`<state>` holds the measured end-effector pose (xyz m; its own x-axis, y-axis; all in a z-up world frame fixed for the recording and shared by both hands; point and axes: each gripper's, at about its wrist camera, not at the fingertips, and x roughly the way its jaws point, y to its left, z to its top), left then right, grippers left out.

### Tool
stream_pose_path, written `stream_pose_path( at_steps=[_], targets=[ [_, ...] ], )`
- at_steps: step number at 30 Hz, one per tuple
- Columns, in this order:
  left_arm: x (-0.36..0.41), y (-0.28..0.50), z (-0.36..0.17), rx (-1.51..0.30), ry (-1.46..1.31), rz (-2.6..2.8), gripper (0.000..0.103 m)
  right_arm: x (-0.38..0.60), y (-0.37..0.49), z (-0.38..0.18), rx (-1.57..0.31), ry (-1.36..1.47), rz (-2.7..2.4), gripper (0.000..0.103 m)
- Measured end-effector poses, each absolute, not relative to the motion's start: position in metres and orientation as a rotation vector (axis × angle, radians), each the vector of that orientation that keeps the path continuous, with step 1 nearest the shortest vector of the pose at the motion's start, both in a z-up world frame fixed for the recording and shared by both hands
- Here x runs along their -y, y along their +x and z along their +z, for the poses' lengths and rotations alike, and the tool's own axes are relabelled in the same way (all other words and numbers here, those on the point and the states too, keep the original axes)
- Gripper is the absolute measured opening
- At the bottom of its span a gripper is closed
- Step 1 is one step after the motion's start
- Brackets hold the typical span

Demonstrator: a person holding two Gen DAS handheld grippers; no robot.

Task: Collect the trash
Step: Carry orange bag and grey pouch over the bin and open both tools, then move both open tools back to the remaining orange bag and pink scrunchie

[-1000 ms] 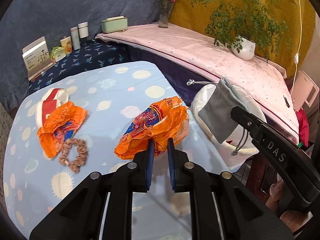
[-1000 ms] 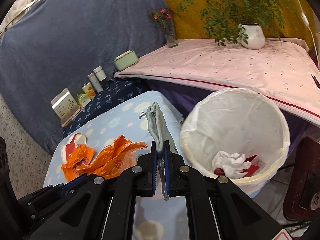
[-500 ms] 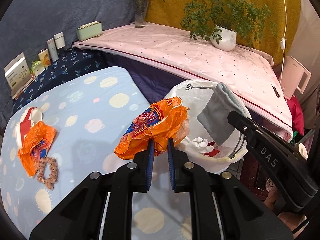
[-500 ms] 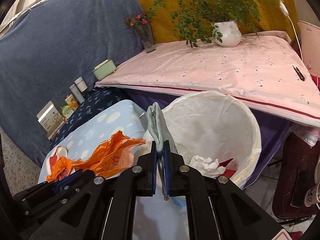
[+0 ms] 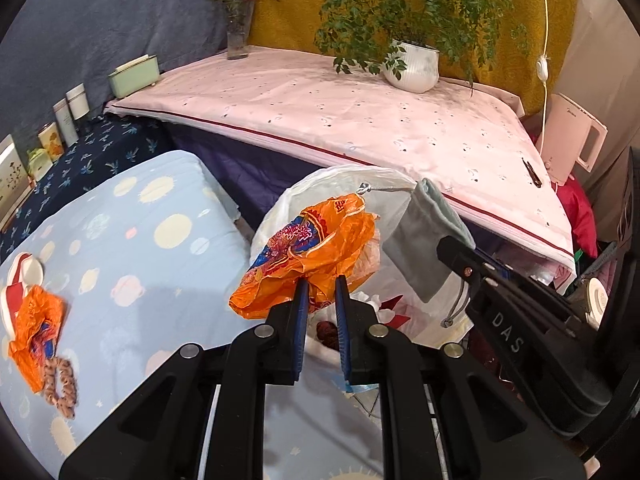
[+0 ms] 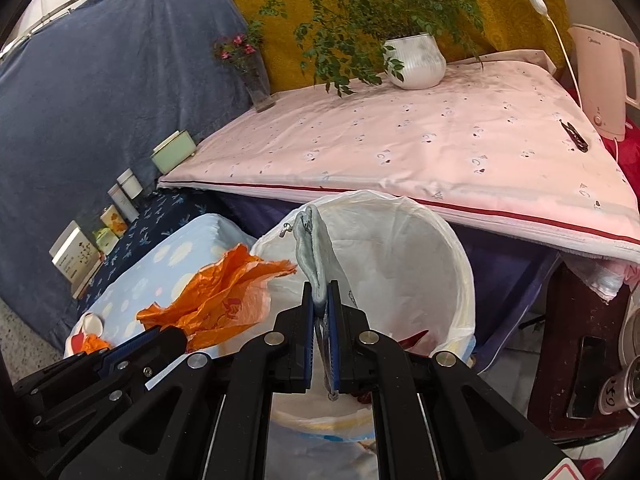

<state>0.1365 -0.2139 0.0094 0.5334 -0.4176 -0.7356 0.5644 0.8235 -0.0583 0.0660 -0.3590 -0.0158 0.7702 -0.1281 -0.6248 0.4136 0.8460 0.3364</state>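
Note:
My left gripper is shut on a crumpled orange plastic bag, held over the near rim of the white-lined trash bin. My right gripper is shut on a grey drawstring pouch, held above the bin; the pouch also shows at right in the left wrist view. Crumpled white paper and red scraps lie in the bin. On the blue planet-print table remain another orange bag, a beaded bracelet and a red-and-white wrapper.
A pink-covered surface stands behind the bin with a potted plant, a flower vase and a green box. Small boxes and bottles line the dark blue cloth. A pink kettle stands at far right.
Both grippers moved right, from over the table to over the bin, still holding the orange bag and the grey pouch. The items left on the table have slid toward the left edge of view.

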Motion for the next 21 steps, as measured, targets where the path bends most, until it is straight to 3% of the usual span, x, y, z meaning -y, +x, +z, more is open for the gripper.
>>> stream_pose_path(
  at_steps=[5,7,8,9,18,21],
  targets=[
    [0.222,0.144,0.001,-0.842,0.174,-0.587,0.016,0.367,0.067,-0.023,-0.637,0.492,-0.322,0.012],
    [0.223,0.147,-0.001,-0.848,0.168,-0.56,0.035,0.368,0.066,-0.025,-0.634,0.493,-0.333,0.014],
    [0.222,0.148,-0.002,-0.846,0.165,-0.541,0.051,0.369,0.065,-0.026,-0.634,0.496,-0.334,0.016],
    [0.22,0.148,-0.002,-0.839,0.159,-0.526,0.054,0.369,0.064,-0.026,-0.632,0.499,-0.335,0.02],
    [0.203,0.152,-0.006,-0.849,0.153,-0.477,0.054,0.365,0.062,-0.024,-0.63,0.488,-0.329,0.028],
    [0.196,0.151,-0.006,-0.85,0.15,-0.464,0.055,0.359,0.062,-0.022,-0.629,0.482,-0.322,0.036]
  ],
)
